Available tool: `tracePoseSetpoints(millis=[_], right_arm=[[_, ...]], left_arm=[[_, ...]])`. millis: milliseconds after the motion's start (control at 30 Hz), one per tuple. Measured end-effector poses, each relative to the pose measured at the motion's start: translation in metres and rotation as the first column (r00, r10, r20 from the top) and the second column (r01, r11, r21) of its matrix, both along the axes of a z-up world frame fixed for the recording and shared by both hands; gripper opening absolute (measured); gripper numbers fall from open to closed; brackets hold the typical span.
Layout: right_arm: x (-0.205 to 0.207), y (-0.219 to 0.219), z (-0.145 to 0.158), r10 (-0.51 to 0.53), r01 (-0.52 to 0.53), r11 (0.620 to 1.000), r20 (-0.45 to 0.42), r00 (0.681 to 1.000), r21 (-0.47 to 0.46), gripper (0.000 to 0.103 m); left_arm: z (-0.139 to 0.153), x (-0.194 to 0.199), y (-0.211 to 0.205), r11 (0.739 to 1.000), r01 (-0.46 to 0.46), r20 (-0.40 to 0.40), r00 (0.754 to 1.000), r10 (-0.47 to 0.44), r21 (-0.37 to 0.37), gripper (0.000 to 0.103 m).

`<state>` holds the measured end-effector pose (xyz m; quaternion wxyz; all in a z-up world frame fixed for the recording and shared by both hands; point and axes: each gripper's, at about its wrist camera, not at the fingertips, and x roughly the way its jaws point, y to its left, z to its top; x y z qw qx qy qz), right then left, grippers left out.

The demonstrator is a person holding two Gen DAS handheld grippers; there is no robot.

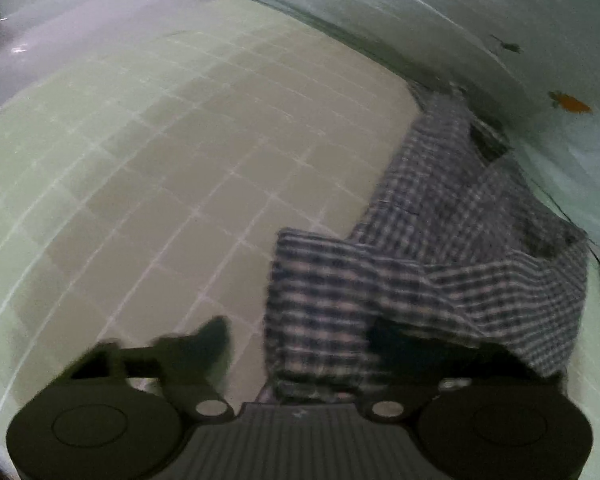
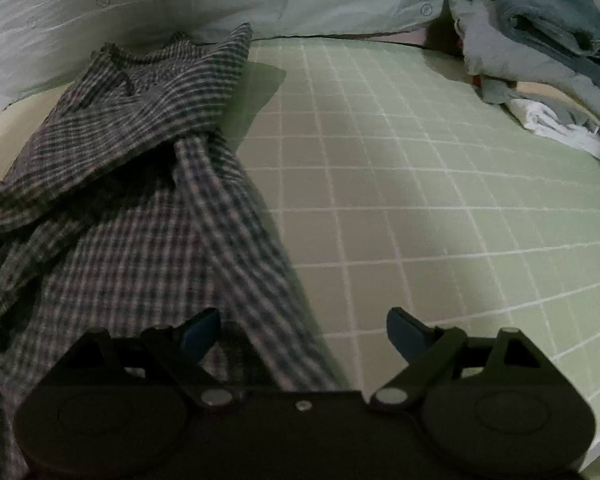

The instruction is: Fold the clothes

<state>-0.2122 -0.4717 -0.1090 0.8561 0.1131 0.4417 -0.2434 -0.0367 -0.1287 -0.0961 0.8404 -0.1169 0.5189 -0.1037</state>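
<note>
A dark-and-white checked shirt (image 1: 440, 248) lies crumpled on a pale green grid-patterned sheet (image 1: 172, 184). In the left wrist view its near edge runs between my left gripper's (image 1: 300, 340) fingers. The right finger rests against the cloth, while the left finger (image 1: 214, 340) stands clear of it over bare sheet, so the jaws are open. In the right wrist view the shirt (image 2: 120, 200) fills the left half. My right gripper (image 2: 304, 328) is wide open low over the shirt's right edge, its left fingertip (image 2: 202, 330) above cloth and the other above the sheet (image 2: 440, 208).
A light quilt printed with carrots (image 2: 100, 4) is bunched along the far side, also in the left wrist view as the quilt (image 1: 460, 24). A pile of blue-grey folded clothes (image 2: 548, 28) with a white cloth (image 2: 560, 128) sits at the far right.
</note>
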Motion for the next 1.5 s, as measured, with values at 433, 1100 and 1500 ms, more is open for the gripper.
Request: tracePoseSetpoints(millis=[433, 1100, 1500], right_arm=[[0.042, 0.031, 0.040, -0.165, 0.179, 0.970, 0.094, 0.982, -0.164, 0.003], [0.122, 0.172, 0.067, -0.125, 0.131, 0.990, 0.117, 0.985, -0.048, 0.045], [0.035, 0.135, 0.093, -0.299, 0.307, 0.951, 0.183, 0.936, -0.016, 0.062]], left_arm=[[0.078, 0.081, 0.000, 0.964, 0.261, 0.266, 0.934, -0.237, -0.058, 0.003], [0.051, 0.238, 0.103, 0.998, 0.032, 0.251, 0.967, -0.043, 0.048, 0.075], [0.023, 0.056, 0.060, 0.973, 0.228, 0.073, 0.970, -0.231, 0.041, 0.076]])
